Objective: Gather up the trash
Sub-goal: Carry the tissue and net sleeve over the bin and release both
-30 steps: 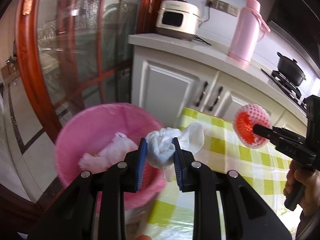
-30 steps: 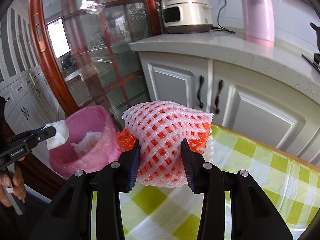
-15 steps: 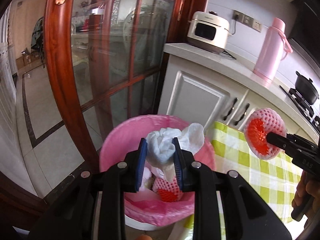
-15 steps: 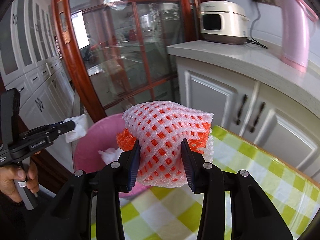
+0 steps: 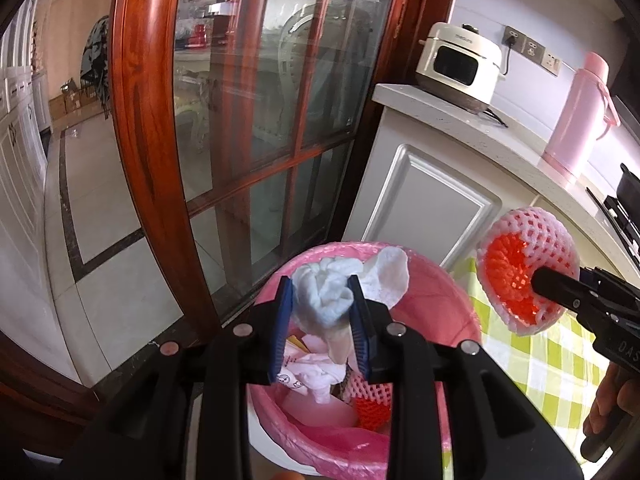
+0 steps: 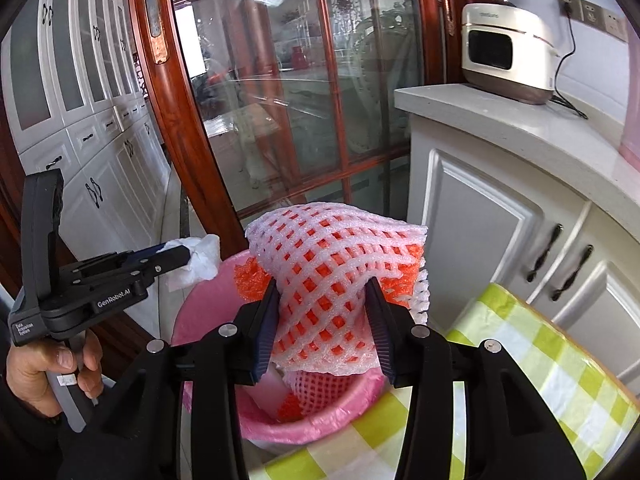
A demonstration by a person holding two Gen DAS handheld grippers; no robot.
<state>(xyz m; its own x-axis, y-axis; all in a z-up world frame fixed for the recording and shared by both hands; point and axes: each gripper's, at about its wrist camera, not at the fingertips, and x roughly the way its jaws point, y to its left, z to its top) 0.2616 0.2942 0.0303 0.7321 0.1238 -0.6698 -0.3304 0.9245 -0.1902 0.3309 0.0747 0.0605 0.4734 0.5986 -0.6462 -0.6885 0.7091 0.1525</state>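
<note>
Red-brown wood frames the glass door [image 5: 256,128], seen behind the bin [image 5: 452,292] in both views. White cabinets [image 6: 480,232] are set right of the bin, under a pale counter [image 6: 520,120]. A cream rice cooker [image 6: 506,52] and a pink flask [image 5: 576,120] are stood on that counter, well above the bin. A green-and-white checked tablecloth [image 6: 560,368] is seen just right of the bin, its edge close to the rim.

The bin is lined with a pink bag; tissue scraps and a piece of net foam [image 5: 372,396] are already lying inside it.

Left gripper [image 5: 320,320]: held directly over the bin opening, pointed downward. A crumpled white tissue wad [image 5: 324,296] is pinched between the blue pads, bulging above them and hanging below. The jaws are only just beginning to part; the pads are still pressed on the wad.

Right gripper [image 6: 324,328]: held over the bin's right rim, beside the tablecloth. A white-and-orange foam fruit net [image 6: 336,272] is clamped between the jaws and squeezed at the waist. The jaws are opening, but contact with the net is still seen on both pads.

In the right wrist view, the left gripper is seen left of the bin, gripped by a hand [image 6: 44,372]. In the left wrist view, the right gripper's tip is seen against the net, right of the bin.
</note>
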